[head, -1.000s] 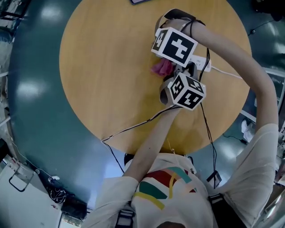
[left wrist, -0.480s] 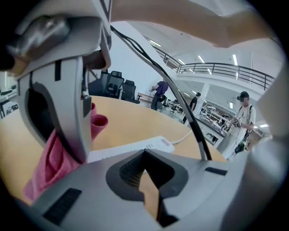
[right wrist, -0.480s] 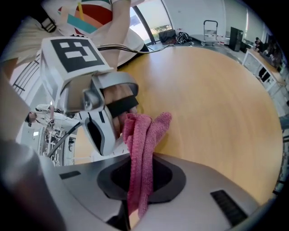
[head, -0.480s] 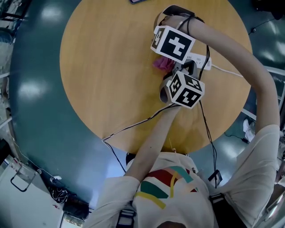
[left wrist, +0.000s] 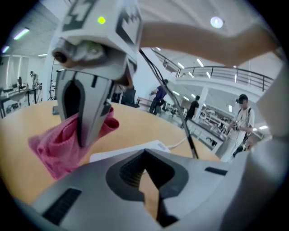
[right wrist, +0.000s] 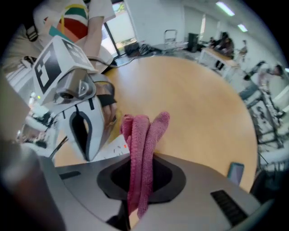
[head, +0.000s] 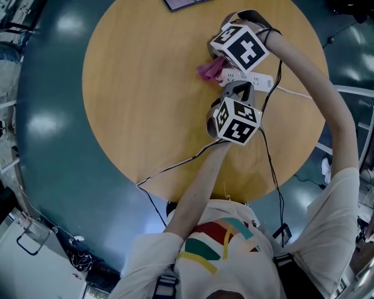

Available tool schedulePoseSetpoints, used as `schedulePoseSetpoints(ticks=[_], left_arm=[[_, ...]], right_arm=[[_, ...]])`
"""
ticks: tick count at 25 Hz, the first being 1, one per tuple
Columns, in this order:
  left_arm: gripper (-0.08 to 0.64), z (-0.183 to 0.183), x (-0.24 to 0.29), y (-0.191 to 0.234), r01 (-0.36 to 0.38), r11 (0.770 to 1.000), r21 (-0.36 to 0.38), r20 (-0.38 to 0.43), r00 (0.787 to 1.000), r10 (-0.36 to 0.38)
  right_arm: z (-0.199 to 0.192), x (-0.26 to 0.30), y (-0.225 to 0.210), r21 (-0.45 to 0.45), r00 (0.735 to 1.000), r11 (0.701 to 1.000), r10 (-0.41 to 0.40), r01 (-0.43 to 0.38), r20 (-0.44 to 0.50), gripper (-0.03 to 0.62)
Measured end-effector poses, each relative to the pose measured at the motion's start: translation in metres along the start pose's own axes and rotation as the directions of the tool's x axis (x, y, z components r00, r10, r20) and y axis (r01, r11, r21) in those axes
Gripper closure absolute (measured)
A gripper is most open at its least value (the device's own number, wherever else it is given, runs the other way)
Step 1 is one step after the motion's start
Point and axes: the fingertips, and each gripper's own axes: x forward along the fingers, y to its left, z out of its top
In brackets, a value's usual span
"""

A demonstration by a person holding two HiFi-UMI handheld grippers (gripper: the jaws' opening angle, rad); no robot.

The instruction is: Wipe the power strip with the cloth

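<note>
My left hand-held gripper (left wrist: pixel 150 191) tilts gently down, jaws pressed together on nothing. My right hand-held gripper (right wrist: pixel 135 191) points steeply down, arm outstretched, jaws pinching the cloth (right wrist: pixel 145 135).

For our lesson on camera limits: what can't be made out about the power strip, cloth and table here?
- Power strip: head view, partly hidden by the cube on the right gripper.
- Cloth: same view, partly covered by that cube.
- Dark flat thing: cut off by the top edge.
</note>
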Motion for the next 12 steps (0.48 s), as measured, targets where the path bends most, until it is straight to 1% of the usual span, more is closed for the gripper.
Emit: schedulePoseSetpoints(ticks=[1, 2, 3, 4, 5, 6, 7, 8, 9, 10, 11, 12], left_arm=[[0.532, 0.006, -0.009, -0.001, 0.016, 1.000, -0.024, 0.050, 0.999, -0.014], [0.533, 0.019, -0.022, -0.002, 0.031, 0.998, -0.051, 0.103, 0.994, -0.025], [0.533, 0.032, -0.036, -0.002, 0.041, 0.997, -0.070, 0.152, 0.988, -0.030], [0.533, 0.040, -0.048, -0.003, 0.045, 0.996, -0.078, 0.192, 0.981, -0.030], [0.532, 0.042, -0.058, -0.004, 0.045, 0.996, -0.075, 0.223, 0.974, -0.027], [0.533, 0.042, -0.067, -0.004, 0.041, 0.997, -0.064, 0.249, 0.968, -0.024], [0.534, 0.041, -0.076, -0.003, 0.034, 0.998, -0.051, 0.273, 0.962, -0.019], [0.534, 0.043, -0.085, -0.002, 0.027, 0.999, -0.040, 0.296, 0.955, -0.014], [0.532, 0.047, -0.096, -0.001, 0.018, 0.999, -0.032, 0.319, 0.948, -0.007], [0.534, 0.053, -0.108, -0.004, 0.012, 1.000, -0.028, 0.339, 0.941, -0.001], [0.532, 0.063, -0.124, -0.012, 0.007, 1.000, -0.025, 0.356, 0.934, 0.003], [0.533, 0.075, -0.144, -0.025, 0.001, 1.000, -0.019, 0.369, 0.929, 0.006]], right_arm=[[0.005, -0.008, -0.007, 0.087, 0.993, 0.992, -0.097, 0.091, 0.063, 0.554], [0.010, -0.024, -0.014, 0.197, 0.970, 0.964, -0.207, 0.180, 0.127, 0.554], [0.013, -0.044, -0.018, 0.321, 0.928, 0.912, -0.325, 0.256, 0.182, 0.554], [0.014, -0.061, -0.018, 0.450, 0.870, 0.836, -0.443, 0.314, 0.217, 0.554], [0.015, -0.075, -0.013, 0.572, 0.800, 0.740, -0.556, 0.353, 0.226, 0.554], [0.015, -0.086, -0.005, 0.684, 0.721, 0.627, -0.660, 0.374, 0.212, 0.554], [0.013, -0.096, 0.006, 0.782, 0.638, 0.500, -0.750, 0.372, 0.176, 0.554], [0.011, -0.105, 0.020, 0.865, 0.558, 0.366, -0.820, 0.344, 0.125, 0.554], [0.010, -0.113, 0.038, 0.928, 0.485, 0.233, -0.872, 0.291, 0.067, 0.554], [0.011, -0.123, 0.061, 0.969, 0.417, 0.110, -0.909, 0.219, 0.008, 0.554], [0.017, -0.135, 0.088, 0.990, 0.353, 0.003, -0.934, 0.141, -0.048, 0.554], [0.027, -0.151, 0.117, 0.994, 0.289, -0.085, -0.952, 0.065, -0.100, 0.554]])
